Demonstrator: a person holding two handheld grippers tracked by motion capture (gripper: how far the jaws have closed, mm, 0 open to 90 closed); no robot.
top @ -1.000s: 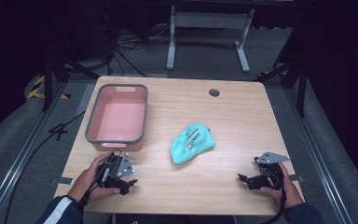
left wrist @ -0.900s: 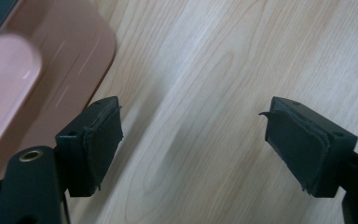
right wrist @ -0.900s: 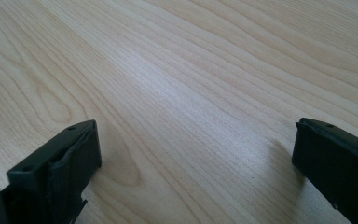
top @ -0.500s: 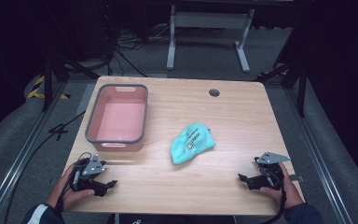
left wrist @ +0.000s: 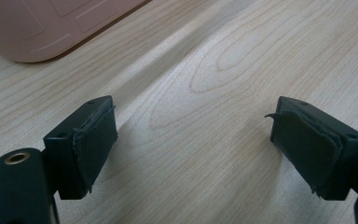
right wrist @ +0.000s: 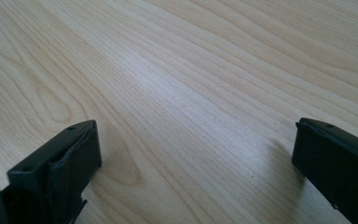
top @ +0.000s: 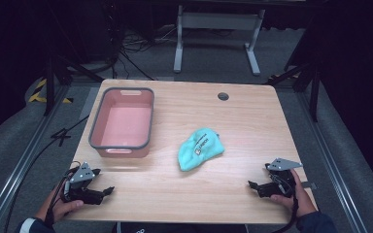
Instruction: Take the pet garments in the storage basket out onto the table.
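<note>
A crumpled teal cloth (top: 199, 148) lies on the wooden table (top: 233, 116), right of centre. A pink bin (top: 122, 122) with a grey rim stands at the left, its corner (left wrist: 32, 32) visible in the left gripper view. My left gripper (top: 108, 191) rests at the table's near left corner, below the bin; its jaws have just been opening and stand wide apart with only bare wood between them (left wrist: 193, 135). My right gripper (top: 251, 185) sits at the near right, open, with nothing between its pads (right wrist: 196, 154).
A round cable hole (top: 223, 96) sits near the table's far edge. Black cables trail off the left side onto the grey floor (top: 24, 145). A metal stand (top: 216, 24) is behind the table.
My left gripper has slid left and toward the table's near edge, away from the bin's front. Its jaws have spread a little. The right gripper, cloth and bin have stayed put.
</note>
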